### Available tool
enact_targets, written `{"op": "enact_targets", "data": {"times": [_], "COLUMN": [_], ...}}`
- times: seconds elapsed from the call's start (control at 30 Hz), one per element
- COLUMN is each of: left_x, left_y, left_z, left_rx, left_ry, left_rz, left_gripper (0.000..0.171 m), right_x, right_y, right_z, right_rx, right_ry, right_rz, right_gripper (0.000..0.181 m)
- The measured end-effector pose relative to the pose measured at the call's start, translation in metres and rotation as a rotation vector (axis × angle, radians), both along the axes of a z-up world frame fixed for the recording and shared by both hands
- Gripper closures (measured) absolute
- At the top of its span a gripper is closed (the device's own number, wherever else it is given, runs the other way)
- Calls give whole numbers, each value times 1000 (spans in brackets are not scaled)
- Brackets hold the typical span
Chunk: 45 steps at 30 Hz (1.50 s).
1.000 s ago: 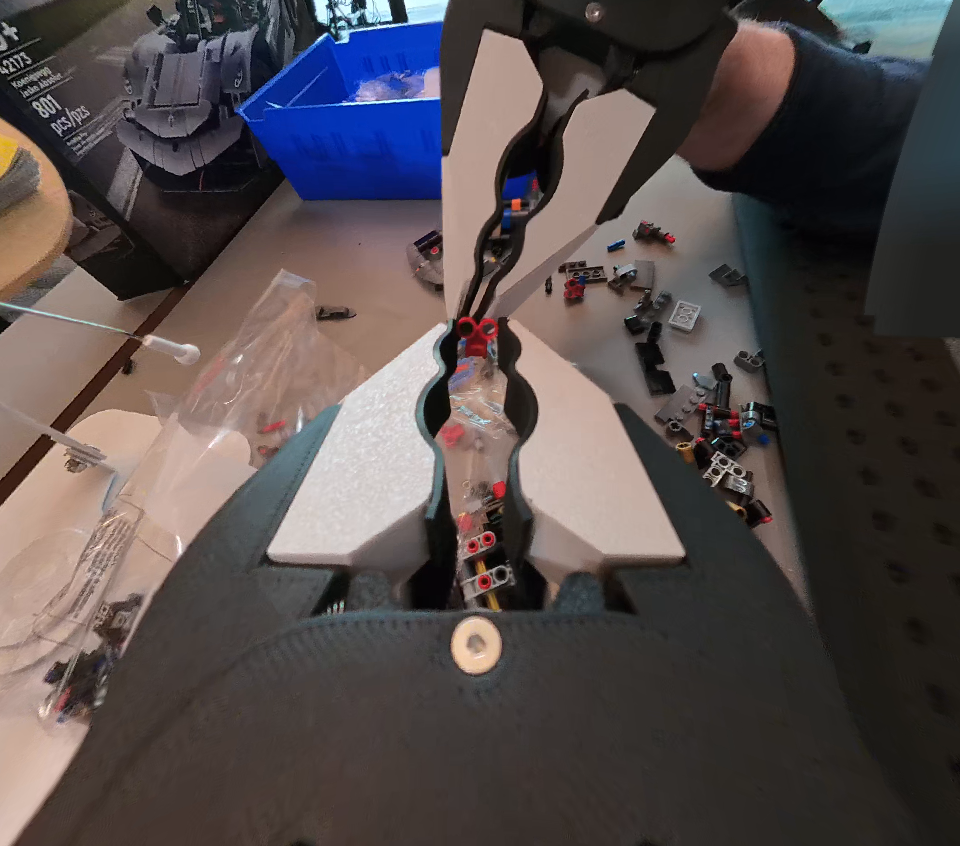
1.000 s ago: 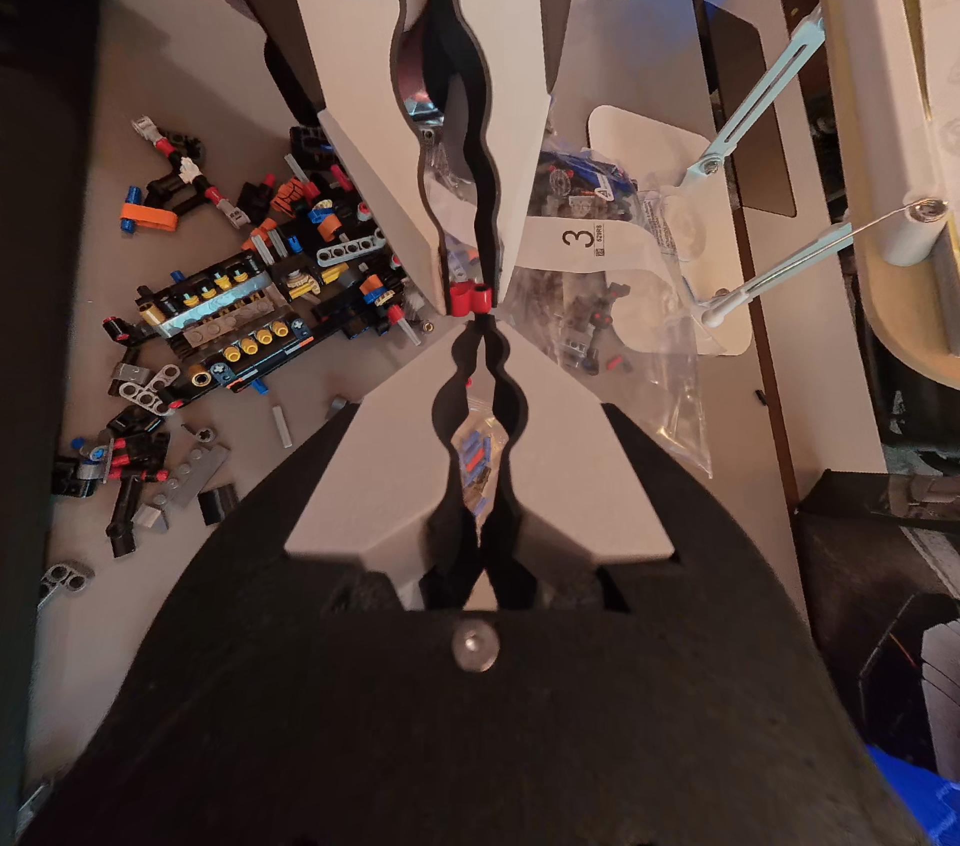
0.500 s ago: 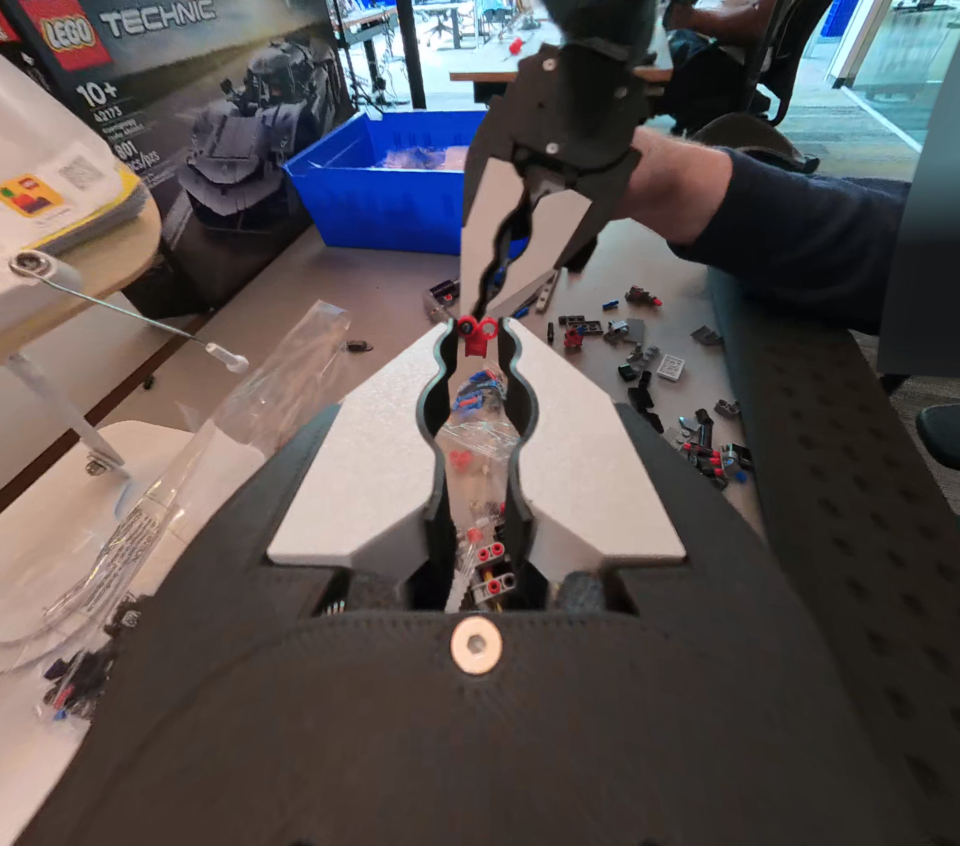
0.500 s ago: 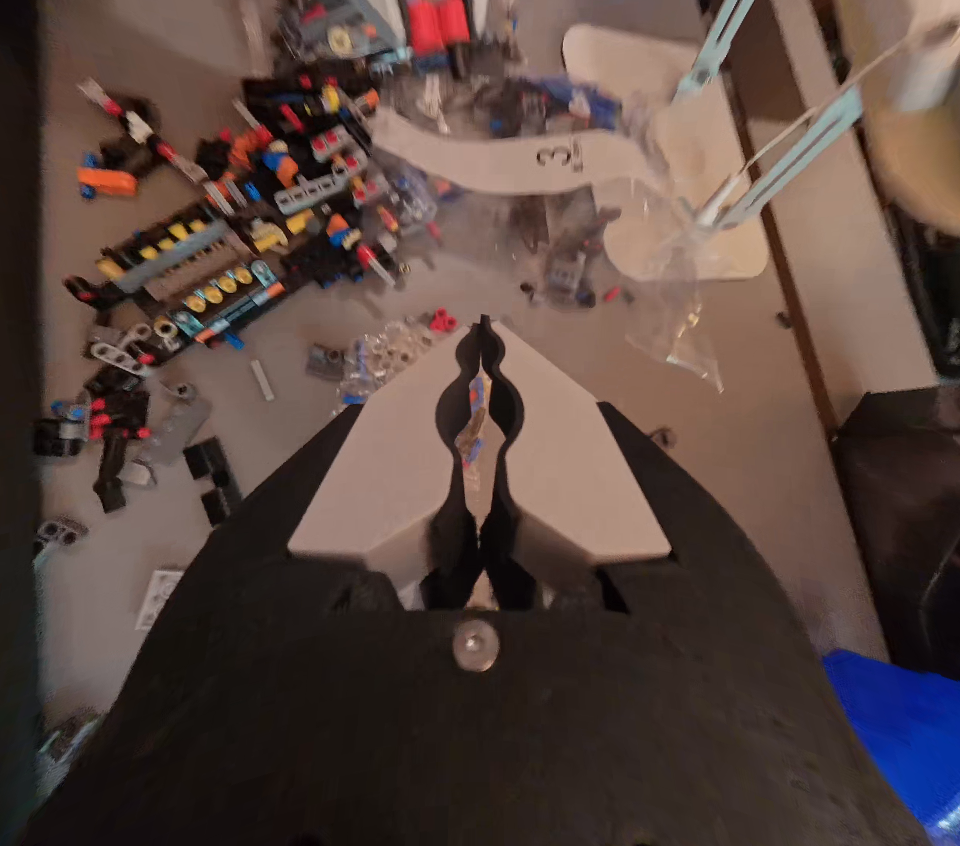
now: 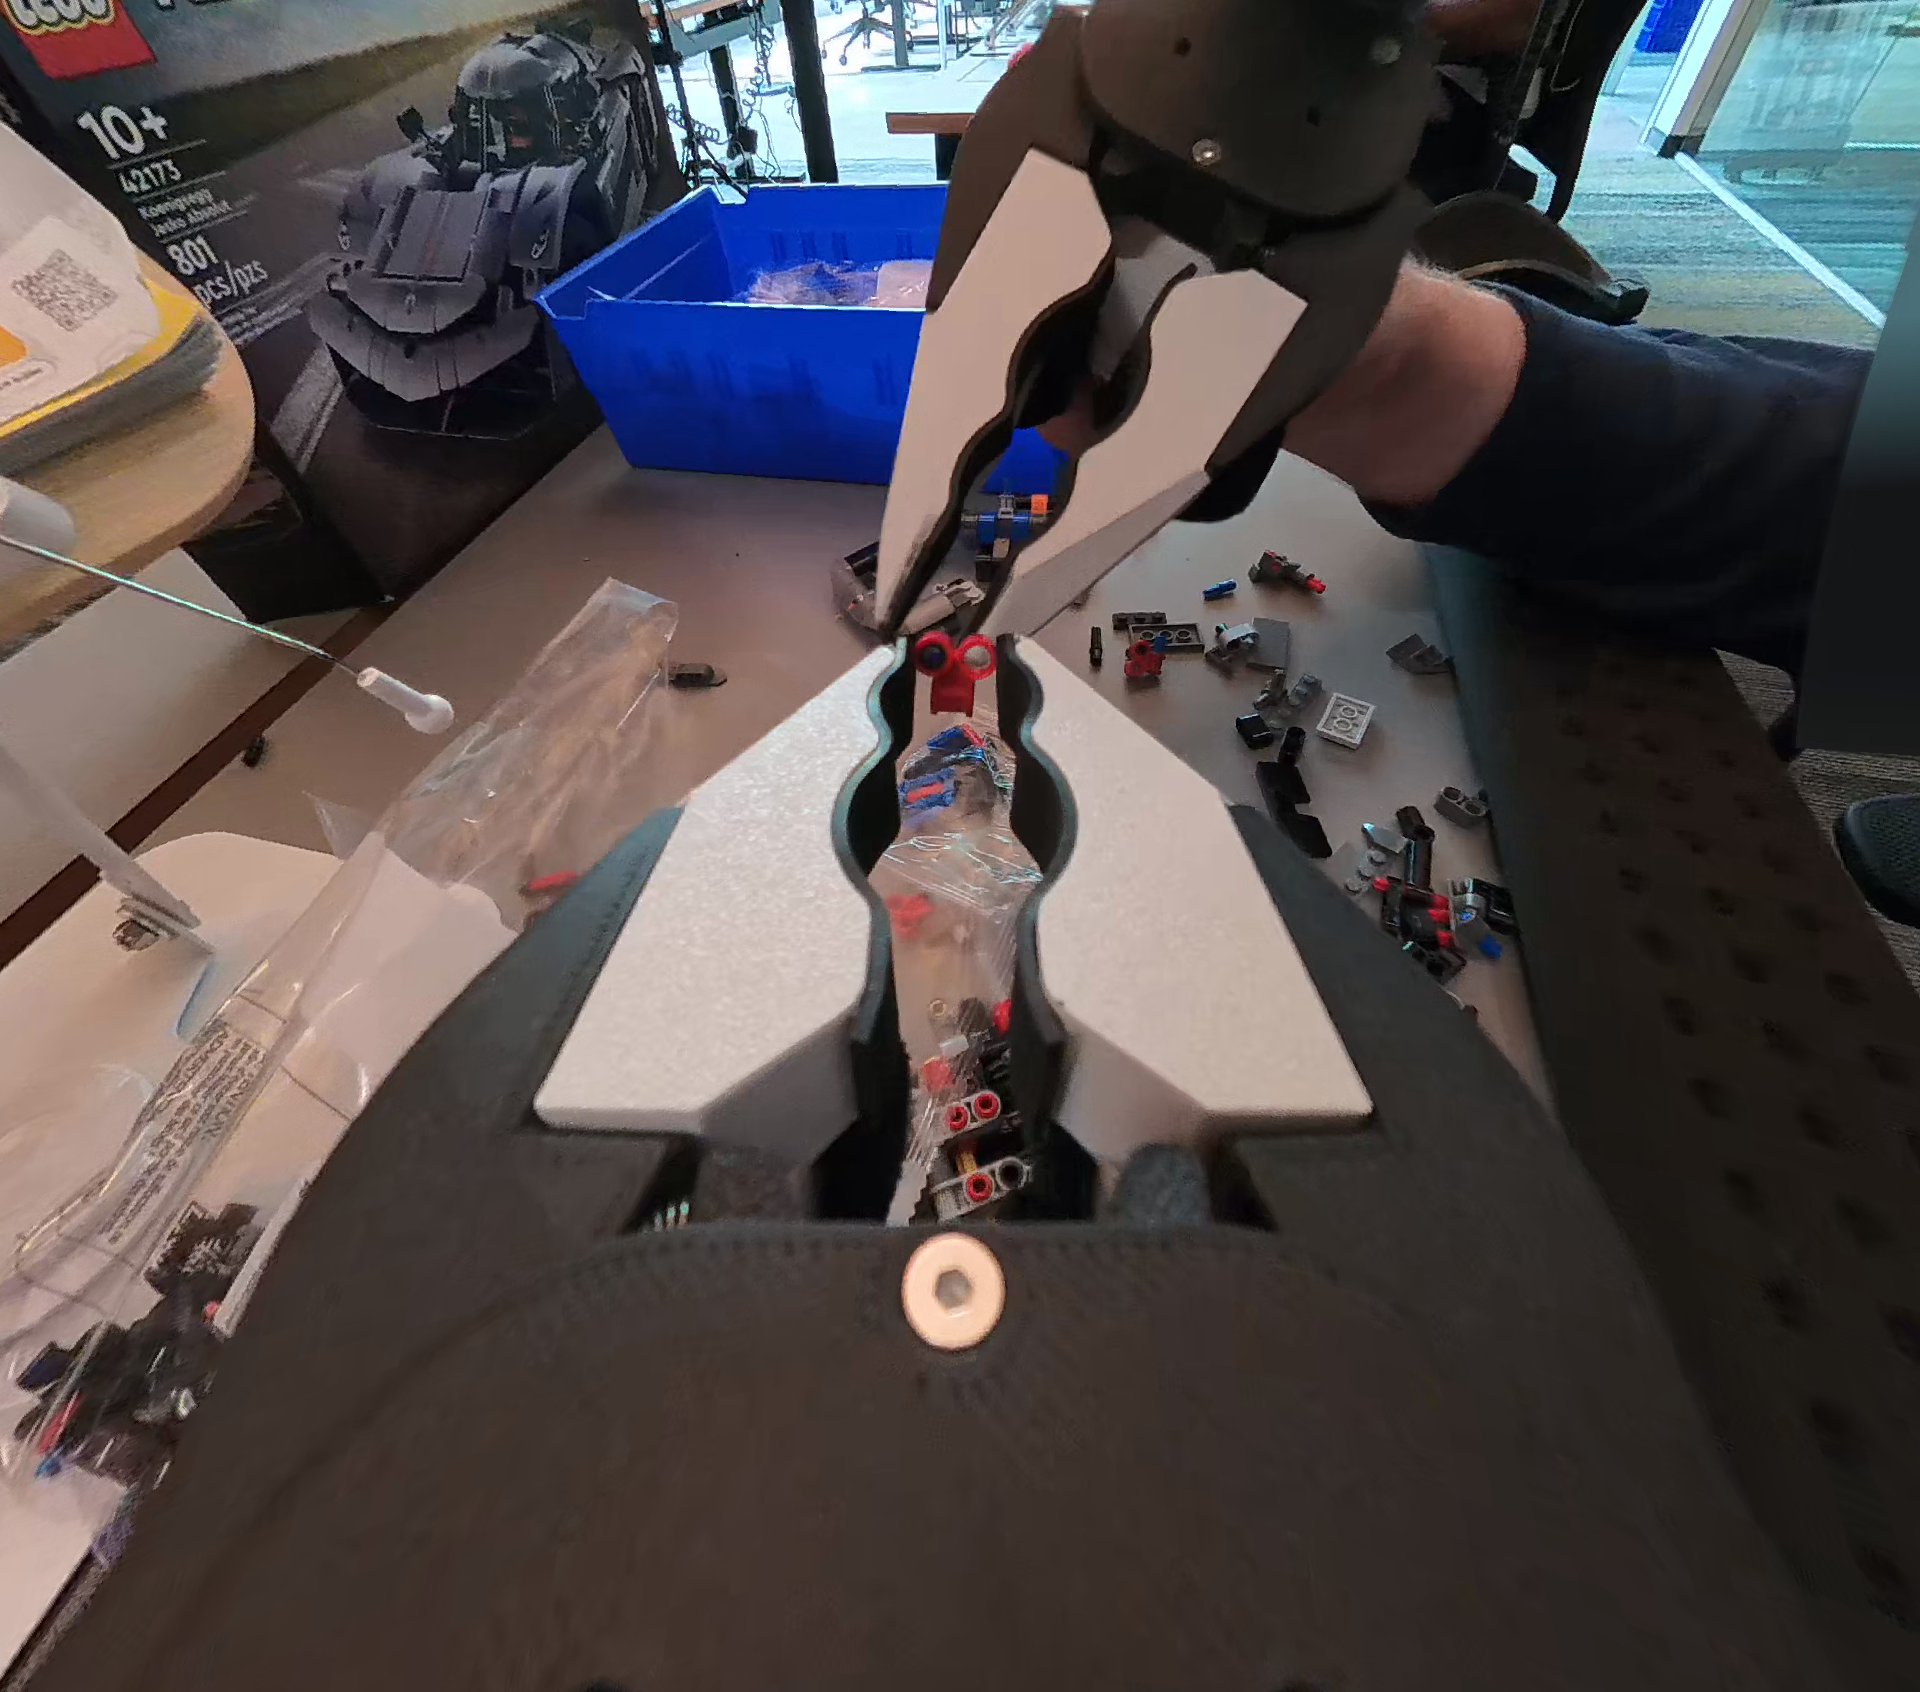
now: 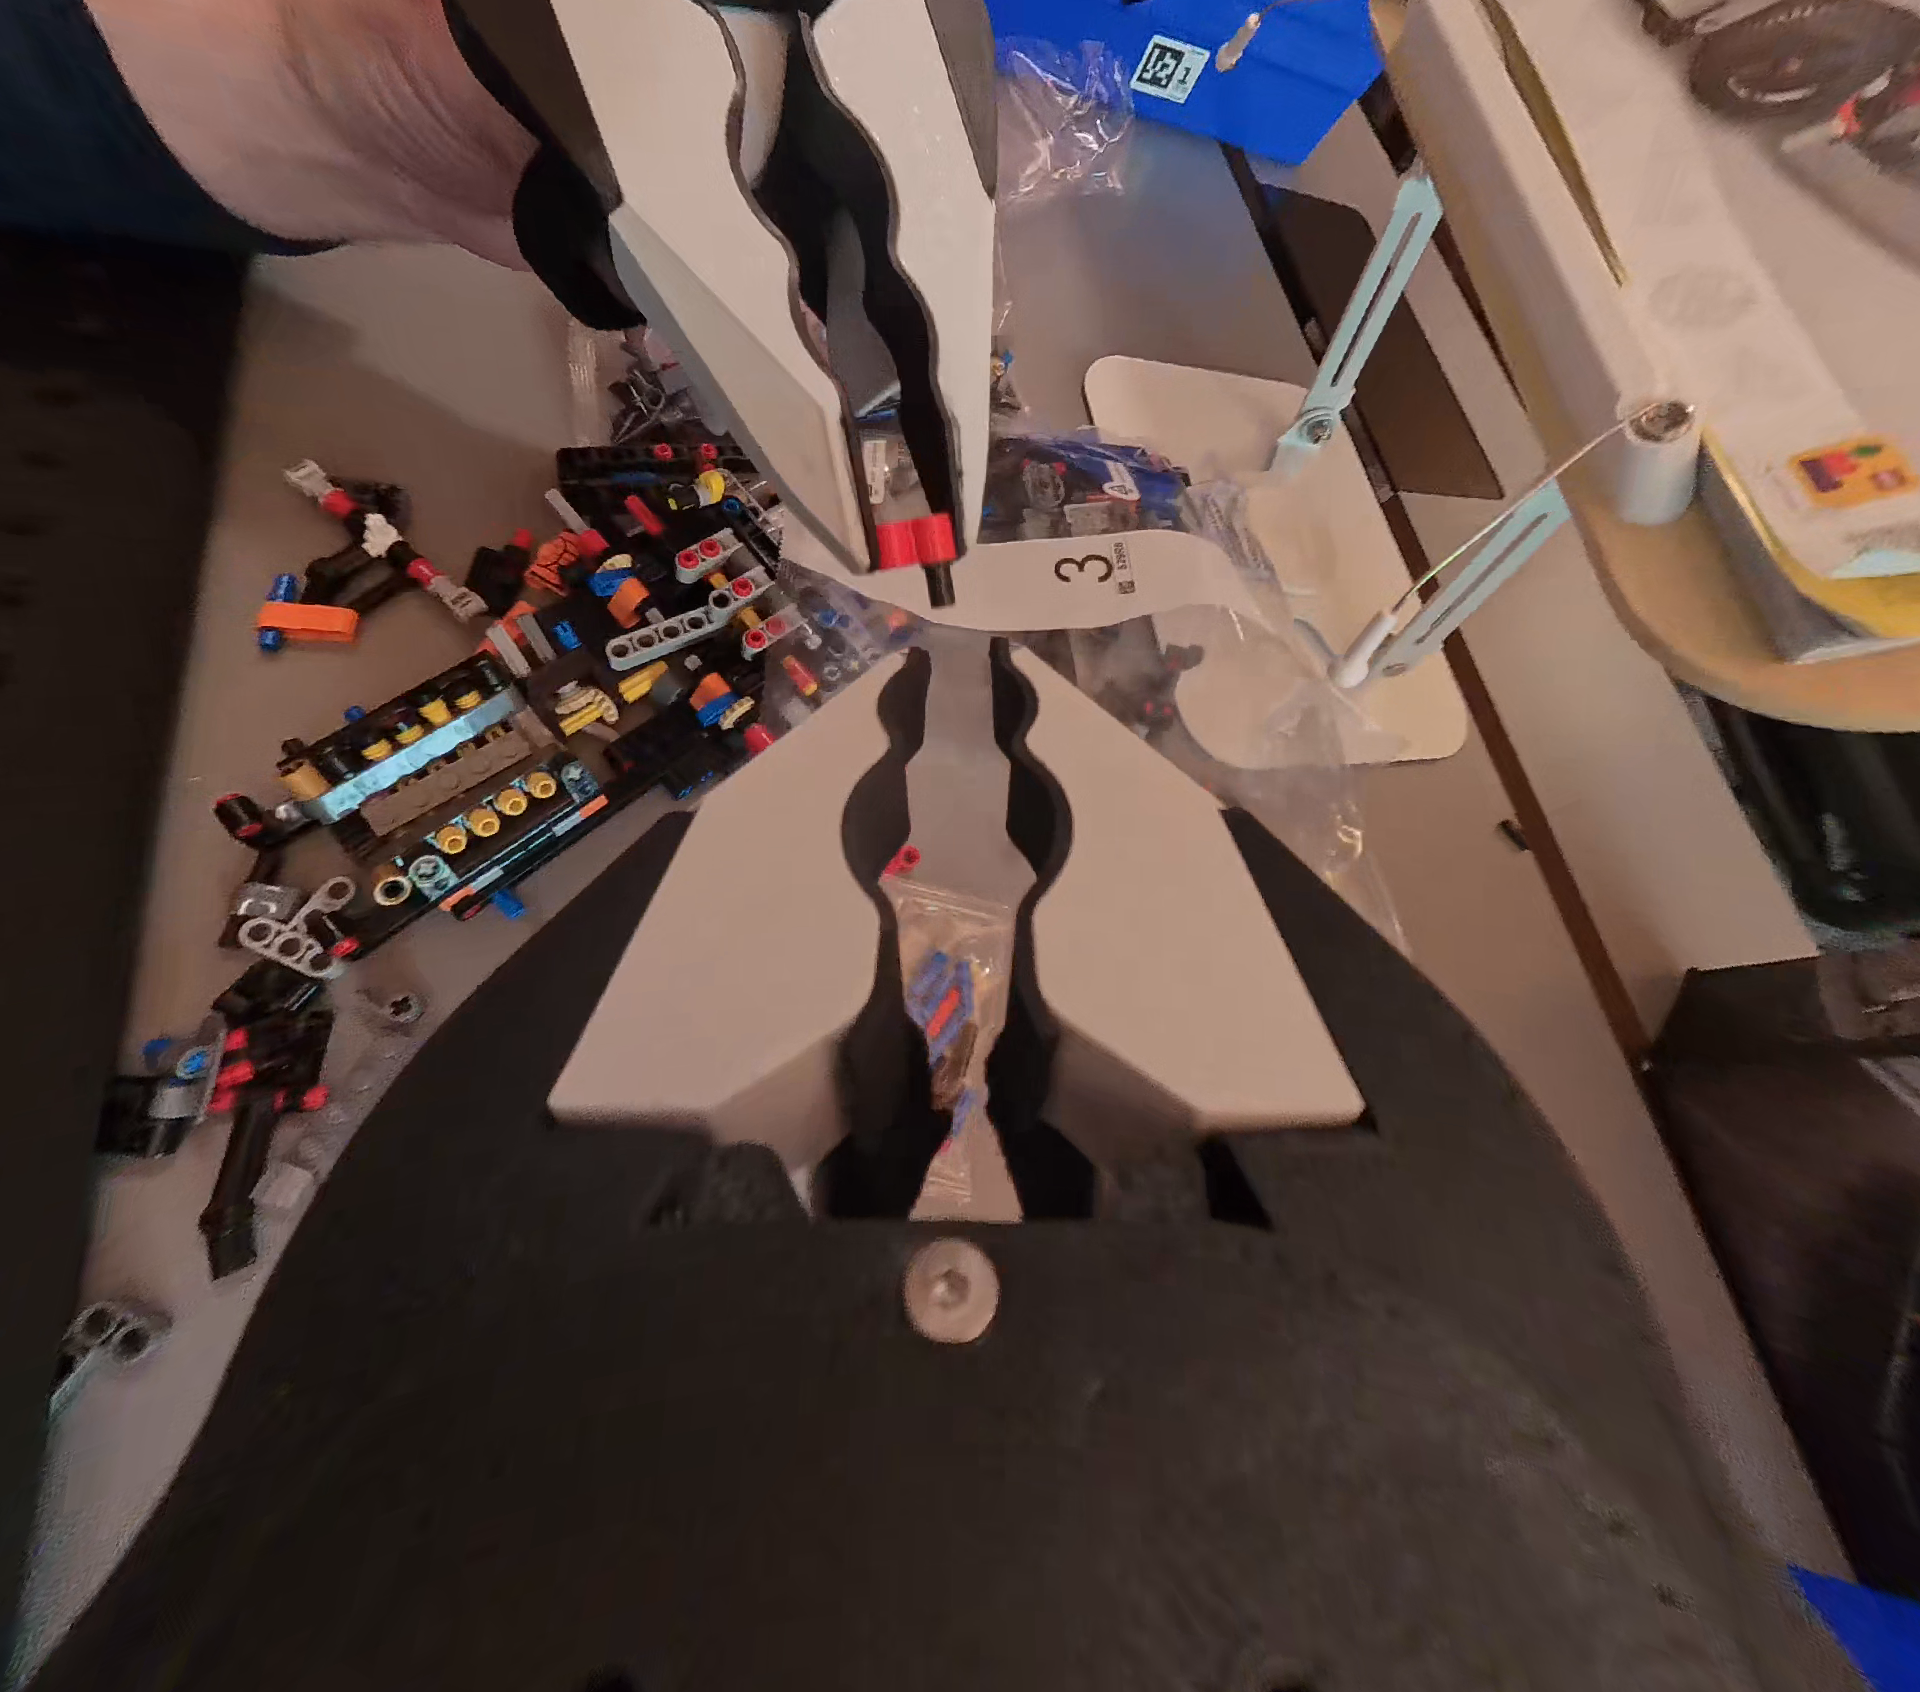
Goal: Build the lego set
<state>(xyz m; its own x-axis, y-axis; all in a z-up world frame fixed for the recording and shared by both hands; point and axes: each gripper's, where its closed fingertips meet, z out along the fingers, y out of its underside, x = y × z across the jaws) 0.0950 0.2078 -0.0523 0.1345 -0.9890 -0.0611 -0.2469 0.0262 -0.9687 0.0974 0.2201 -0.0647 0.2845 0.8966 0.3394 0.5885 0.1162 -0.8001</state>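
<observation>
My left gripper [image 5: 954, 655] is shut on a small red connector [image 5: 954, 668], held above the table. In the right wrist view the left gripper [image 6: 909, 546] comes in from the top with the red connector [image 6: 912, 541], and a short black pin [image 6: 940, 584] sticks out of it. My right gripper [image 6: 956, 655] faces it tip to tip, a short gap away, with its jaws slightly apart and empty. It also shows in the left wrist view [image 5: 948, 616], held by a person's hand. A partly built black, grey and yellow assembly [image 6: 447, 759] lies on the table at the left.
A clear parts bag with a white numbered label [image 6: 1091, 577] lies under both grippers. Loose pieces [image 5: 1299, 707] are scattered at the right. A blue bin [image 5: 748, 354] and the set's box [image 5: 312, 136] stand at the back. A booklet stand [image 6: 1382, 312] is at the right. My left and right fingertips are right by each other.
My right gripper pulled back from the red connector, then came close to it again, and its jaws have parted a little. My left gripper has kept hold of the red connector.
</observation>
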Motion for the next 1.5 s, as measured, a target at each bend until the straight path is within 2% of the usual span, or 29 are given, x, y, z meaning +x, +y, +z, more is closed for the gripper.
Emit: {"op": "enact_targets", "data": {"times": [0.13,0.27,0.5,0.73,0.8,0.83,0.9,0.97,1.0,1.1,1.17,1.27,1.43,1.5], "left_x": [2,0,0,1,-22,-39,-52,-44,-39,-29,-26,-22,-24,-23], "left_y": [3,7,6,5,7,11,25,31,32,23,22,21,20,20], "left_z": [-3,-4,-2,-4,46,61,41,27,23,31,25,22,26,25], "left_rx": [-13,-29,-75,-63,-120,-86,-78,-133,-133,-124,-108,-109,-120,-125], "left_ry": [2,-2,-28,10,-234,-284,-200,-185,-157,-171,-148,-137,-151,-148], "left_rz": [14,29,17,35,28,50,121,126,128,77,79,73,68,67], "left_gripper": [159,159,160,158,160,160,159,159,159,159,159,159,160,160], "right_x": [-7,-9,-9,-4,18,28,21,12,10,28,40,39,47,44], "right_y": [3,6,6,4,18,23,19,17,17,29,36,40,49,54], "right_z": [3,-1,0,-4,-25,-36,-27,-15,-19,-43,-46,-42,-98,-107], "right_rx": [111,189,205,225,226,204,139,126,85,-22,-112,-154,-318,-319], "right_ry": [-45,-110,-153,-237,-387,-406,-280,-230,-205,-207,-159,-117,-336,-360], "right_rz": [-37,-83,-114,-121,-197,-209,-177,-158,-147,-176,-207,-220,-289,-287], "right_gripper": [172,179,180,180,180,180,180,181,180,180,180,180,180,180]}}
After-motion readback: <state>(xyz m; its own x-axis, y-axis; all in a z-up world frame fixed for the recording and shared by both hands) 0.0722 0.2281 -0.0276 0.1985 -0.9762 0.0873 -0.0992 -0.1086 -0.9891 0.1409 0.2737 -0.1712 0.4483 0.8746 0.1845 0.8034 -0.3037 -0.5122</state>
